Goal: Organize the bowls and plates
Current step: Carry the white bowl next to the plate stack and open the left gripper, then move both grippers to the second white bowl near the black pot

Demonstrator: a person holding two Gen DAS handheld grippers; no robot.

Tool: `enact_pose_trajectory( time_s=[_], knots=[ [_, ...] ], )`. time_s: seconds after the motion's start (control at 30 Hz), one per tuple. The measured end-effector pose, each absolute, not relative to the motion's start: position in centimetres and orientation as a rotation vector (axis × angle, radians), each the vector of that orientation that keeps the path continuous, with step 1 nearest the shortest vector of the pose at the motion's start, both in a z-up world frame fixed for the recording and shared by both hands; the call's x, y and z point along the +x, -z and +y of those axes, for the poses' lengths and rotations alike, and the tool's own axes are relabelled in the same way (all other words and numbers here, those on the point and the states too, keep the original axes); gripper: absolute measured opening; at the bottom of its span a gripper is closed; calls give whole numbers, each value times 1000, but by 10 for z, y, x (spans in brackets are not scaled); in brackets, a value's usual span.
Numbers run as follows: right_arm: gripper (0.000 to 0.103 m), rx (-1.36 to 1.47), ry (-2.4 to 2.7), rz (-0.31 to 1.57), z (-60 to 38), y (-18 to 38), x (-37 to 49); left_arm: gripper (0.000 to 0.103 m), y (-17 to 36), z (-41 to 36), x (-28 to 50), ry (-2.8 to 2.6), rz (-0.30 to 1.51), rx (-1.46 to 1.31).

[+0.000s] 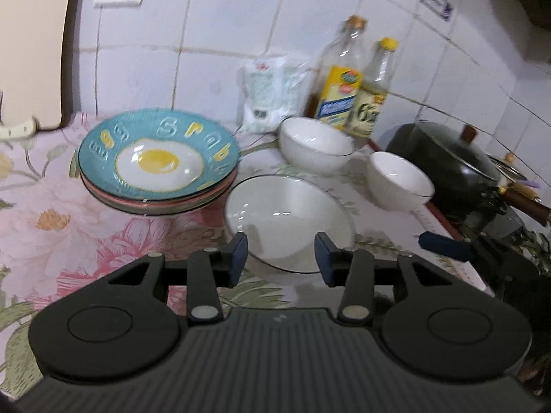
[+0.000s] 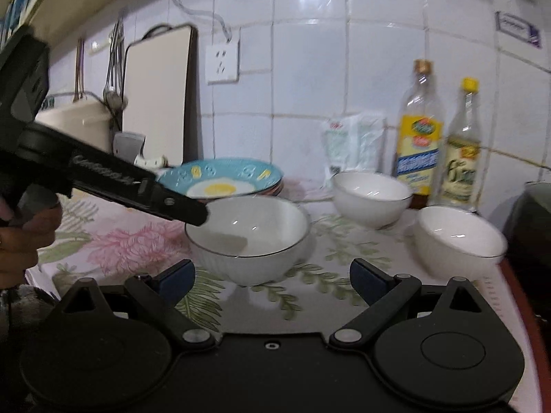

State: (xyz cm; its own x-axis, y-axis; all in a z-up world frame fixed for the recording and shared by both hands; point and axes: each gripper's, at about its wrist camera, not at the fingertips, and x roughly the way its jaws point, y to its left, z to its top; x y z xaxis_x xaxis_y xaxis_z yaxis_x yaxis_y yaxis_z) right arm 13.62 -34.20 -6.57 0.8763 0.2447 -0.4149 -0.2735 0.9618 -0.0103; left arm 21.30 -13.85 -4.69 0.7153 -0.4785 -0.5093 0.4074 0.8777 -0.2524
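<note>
We see our left gripper [image 1: 281, 254] parted with nothing between its pads, just above the near white bowl [image 1: 289, 222] on the bench [image 1: 51, 213]. Our right gripper [image 2: 272, 280] gapes wide, empty, before it; stacked plates [image 1: 158, 161] lie left of that bowl.

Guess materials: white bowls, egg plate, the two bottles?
White bowls: likely glazed ceramic; glossy highlights, thin dark rim line, ribbed outer wall. Egg plate: probably glazed ceramic too; raised letters, shiny painted egg, teal finish. Bottles: clear and see-through with paper labels; glass or plastic, can't tell from here.
</note>
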Motion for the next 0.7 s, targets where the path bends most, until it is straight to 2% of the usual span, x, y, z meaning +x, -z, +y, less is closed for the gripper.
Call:
enact_pose_trajectory(
  time_s=[0.37, 0.5, 0.7],
  knots=[
    [98, 60, -235, 496, -407, 22, 106, 53, -10, -189, 159, 595, 537, -19],
    [98, 73, -208, 530, -421, 11, 105, 59, -29, -209, 152, 609, 522, -12],
    [98, 21, -156, 562, -435, 0, 113, 61, -54, -224, 164, 630, 539, -57]
  ],
)
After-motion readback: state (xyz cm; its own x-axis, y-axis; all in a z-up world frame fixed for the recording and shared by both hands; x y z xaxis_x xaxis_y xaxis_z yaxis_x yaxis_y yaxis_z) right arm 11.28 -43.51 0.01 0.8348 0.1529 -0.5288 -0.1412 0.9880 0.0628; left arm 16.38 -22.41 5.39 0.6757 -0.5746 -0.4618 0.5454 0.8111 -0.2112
